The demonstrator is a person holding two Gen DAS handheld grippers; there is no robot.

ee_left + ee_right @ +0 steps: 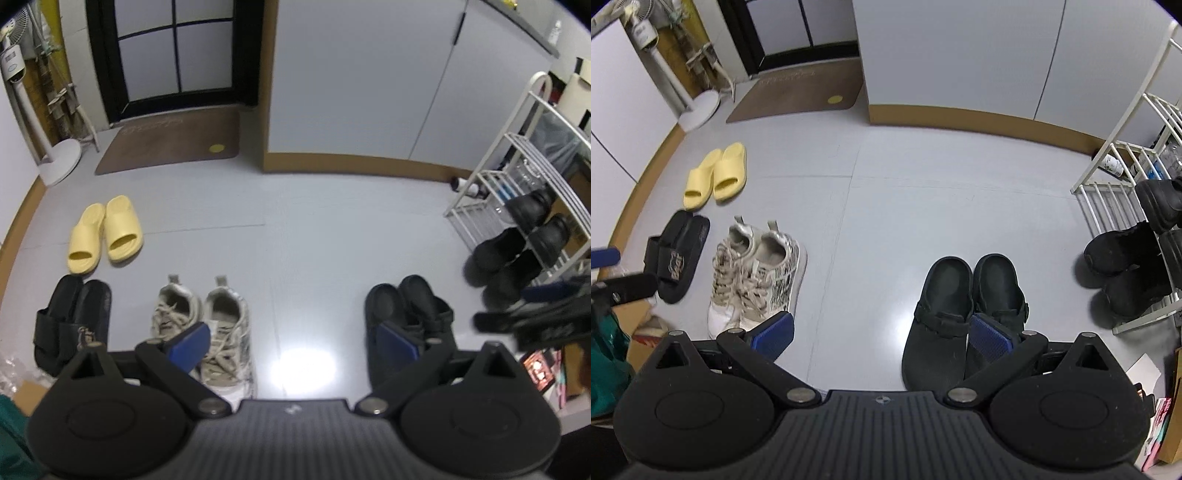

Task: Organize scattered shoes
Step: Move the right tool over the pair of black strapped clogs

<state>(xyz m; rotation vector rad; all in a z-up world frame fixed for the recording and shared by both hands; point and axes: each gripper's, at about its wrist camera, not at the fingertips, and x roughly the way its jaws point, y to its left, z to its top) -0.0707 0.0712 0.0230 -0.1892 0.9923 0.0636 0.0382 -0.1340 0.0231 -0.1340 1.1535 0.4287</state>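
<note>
Hiding part of the sneakers and clogs; both grippers' fingers spread apart, empty.

Toes of the beige lace-up sneakers hidden behind a blue-padded finger, fronts of the black strapped clogs likewise covered, white wire shoe rack cut off at right edge, doormat lettering too blurred to read
</note>
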